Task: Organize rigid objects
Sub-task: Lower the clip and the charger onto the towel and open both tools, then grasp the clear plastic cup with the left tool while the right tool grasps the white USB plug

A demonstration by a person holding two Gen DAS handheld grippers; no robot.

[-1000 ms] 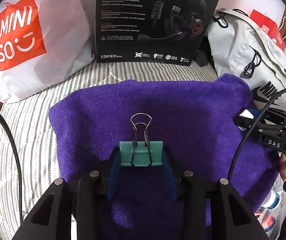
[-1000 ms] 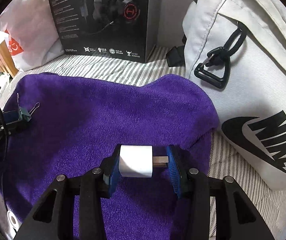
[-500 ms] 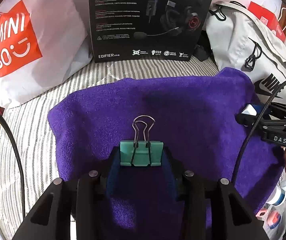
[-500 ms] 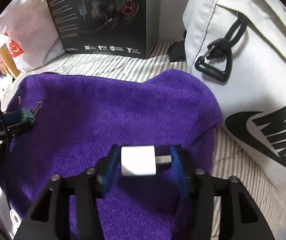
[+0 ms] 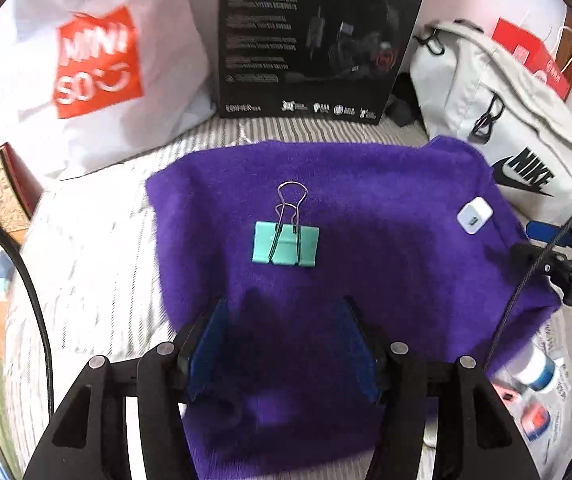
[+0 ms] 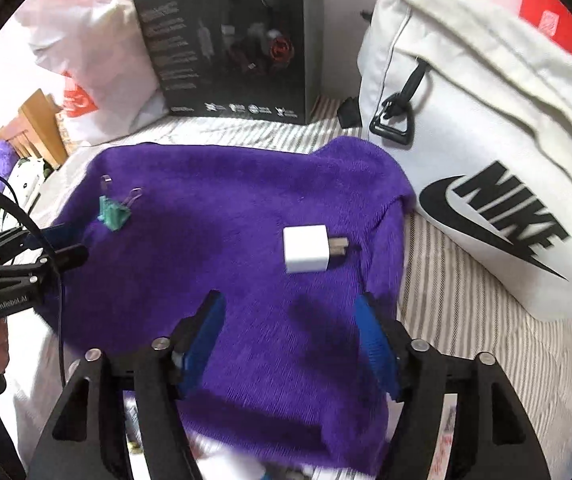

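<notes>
**Both grippers open, clip and charger lying on the towel**

I see my left gripper (image 5: 282, 344) above the near part of the purple towel (image 5: 385, 280). Its jaws are opening and nothing is between them — the blue pads stand apart over bare cloth. The green binder clip (image 5: 286, 243) lies flat on the towel just beyond the fingertips, a little left of the towel's middle, with its wire handles pointing to the far side.

My right gripper (image 6: 289, 340) is also over the near edge of the towel. Its jaws are opening too, and they hold nothing. The white charger plug (image 6: 305, 249) rests on the cloth just beyond the pads, towards the right side of the towel, with its metal prongs pointing right. The clip and the plug are well apart from each other.

The towel is spread on a striped bed sheet (image 6: 465, 300). At the far side stands a black headset box (image 5: 317, 40), to the left of it a white MINISO bag (image 5: 98, 64), and to the right a white Nike bag (image 6: 485, 140) — it lies near the towel's right edge.
</notes>
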